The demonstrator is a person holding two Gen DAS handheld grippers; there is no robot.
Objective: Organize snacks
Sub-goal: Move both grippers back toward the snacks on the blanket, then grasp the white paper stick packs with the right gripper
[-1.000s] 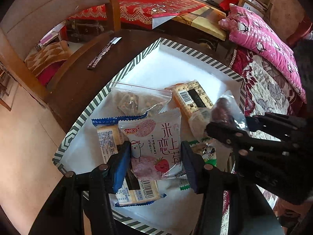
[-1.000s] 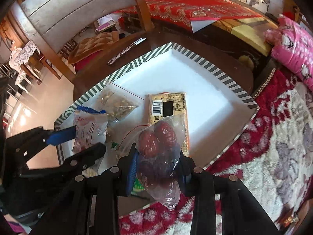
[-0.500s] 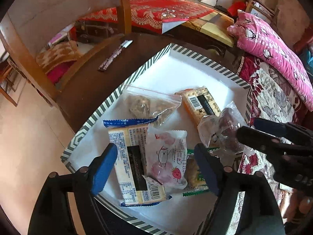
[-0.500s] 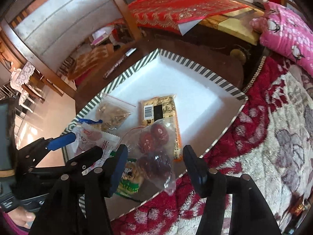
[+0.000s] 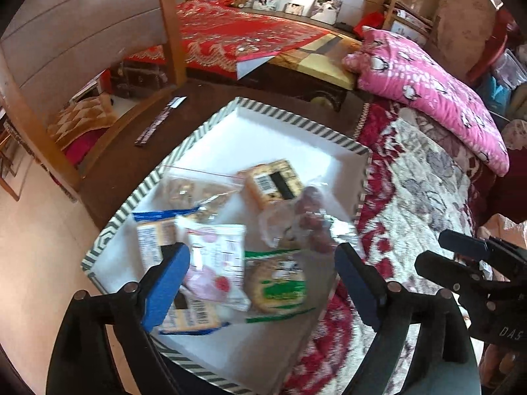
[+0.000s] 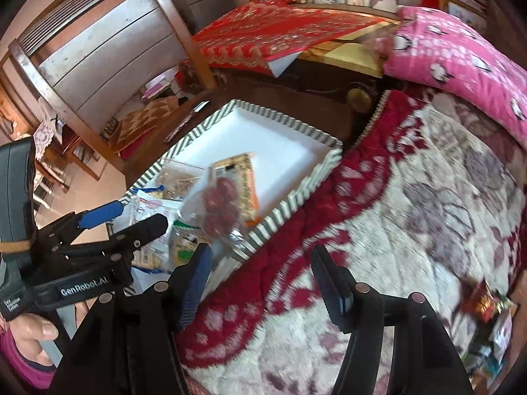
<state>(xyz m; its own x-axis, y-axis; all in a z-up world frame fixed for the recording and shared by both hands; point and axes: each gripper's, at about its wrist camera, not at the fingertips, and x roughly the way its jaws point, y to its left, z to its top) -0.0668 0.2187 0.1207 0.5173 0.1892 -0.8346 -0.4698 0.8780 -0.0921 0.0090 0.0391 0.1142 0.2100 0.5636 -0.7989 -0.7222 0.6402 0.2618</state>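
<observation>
- Step, my read: drop done. L gripper [image 5: 260,283] and R gripper [image 6: 260,283] both spreading their jaws, nothing in either.
- Snacks on striped tray [image 5: 296,121], near-left part, on dark counter [image 5: 131,164] beside bed.
- Count on tray: 6 packs, incl. 1 bag of red dates [image 5: 309,220], 1 pink pack [image 5: 215,263].
- Next: more packs on bed, far right [image 6: 484,302]; R reaches there.

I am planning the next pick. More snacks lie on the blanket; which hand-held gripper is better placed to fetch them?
Right, probably. The right hand-held gripper hangs over the blanket, jaws opening and empty, with the loose snacks just beyond. The left hand-held gripper is over the tray.
</observation>
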